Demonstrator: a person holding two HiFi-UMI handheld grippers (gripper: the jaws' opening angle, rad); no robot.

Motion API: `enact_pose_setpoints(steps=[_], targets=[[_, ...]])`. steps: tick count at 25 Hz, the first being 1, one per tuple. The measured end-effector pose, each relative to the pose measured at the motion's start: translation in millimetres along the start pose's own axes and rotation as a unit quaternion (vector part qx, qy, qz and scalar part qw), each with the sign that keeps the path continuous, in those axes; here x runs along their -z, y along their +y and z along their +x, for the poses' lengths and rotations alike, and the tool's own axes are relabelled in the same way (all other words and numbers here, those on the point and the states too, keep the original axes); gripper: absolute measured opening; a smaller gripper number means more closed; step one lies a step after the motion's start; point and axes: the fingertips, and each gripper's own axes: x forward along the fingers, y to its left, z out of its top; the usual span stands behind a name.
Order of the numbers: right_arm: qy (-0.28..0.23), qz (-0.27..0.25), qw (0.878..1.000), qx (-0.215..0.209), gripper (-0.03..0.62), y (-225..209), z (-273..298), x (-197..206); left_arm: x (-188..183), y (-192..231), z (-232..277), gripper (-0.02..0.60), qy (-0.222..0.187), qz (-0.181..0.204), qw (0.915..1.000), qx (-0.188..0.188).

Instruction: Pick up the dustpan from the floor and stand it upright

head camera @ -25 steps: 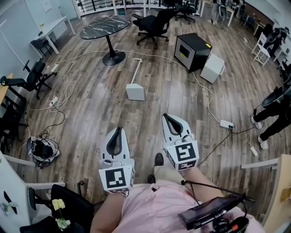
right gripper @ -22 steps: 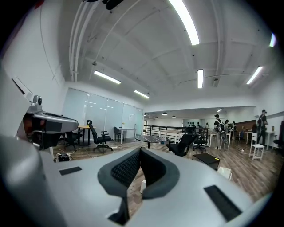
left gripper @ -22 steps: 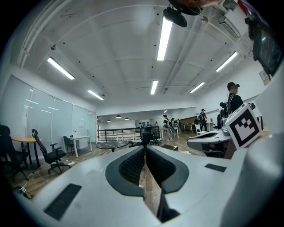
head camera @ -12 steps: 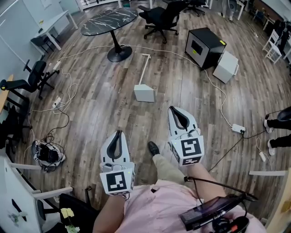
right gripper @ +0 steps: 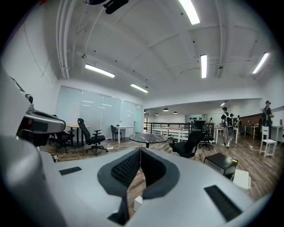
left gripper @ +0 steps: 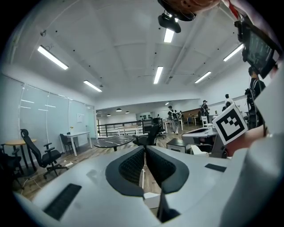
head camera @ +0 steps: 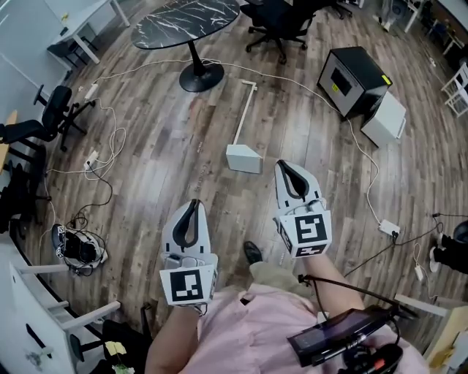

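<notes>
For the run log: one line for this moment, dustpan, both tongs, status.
dustpan: lying on floor, untouched | left tongs: shut, empty | right tongs: shut, empty | status: pickup not begun

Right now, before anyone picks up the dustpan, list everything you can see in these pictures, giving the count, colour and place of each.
dustpan: one, white, lying on the wooden floor ahead of the grippers, long handle pointing away
round table: one, black marbled top, far left of centre
office chair: one, black, beside the table
cabinet: one, black, far right
box: one, white, against the cabinet
power strip: one, white, on the floor at right, cabled
shoe: one, black, between the grippers
left gripper: one, white, jaws together, empty
right gripper: one, white, jaws together, empty, nearest the dustpan
</notes>
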Motion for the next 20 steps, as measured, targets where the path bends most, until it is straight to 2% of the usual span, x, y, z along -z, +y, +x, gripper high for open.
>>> enact_pose_setpoints(steps=[10, 16, 20], targets=[[0.009, -0.008, 1.000, -0.005, 0.003, -8, 111, -11, -4, 79, 79, 0.025, -0.004, -0.005, 0.9996, -0.028], [0.021, -0.018, 1.000, 0.010, 0.003, -7, 185, -10, 16, 140, 136, 0.025, 0.003, -0.021, 0.9994, -0.027], [0.031, -0.021, 0.999, 0.032, 0.003, -8, 251, -10, 22, 185, 194, 0.025, -0.001, -0.026, 0.9996, -0.008]])
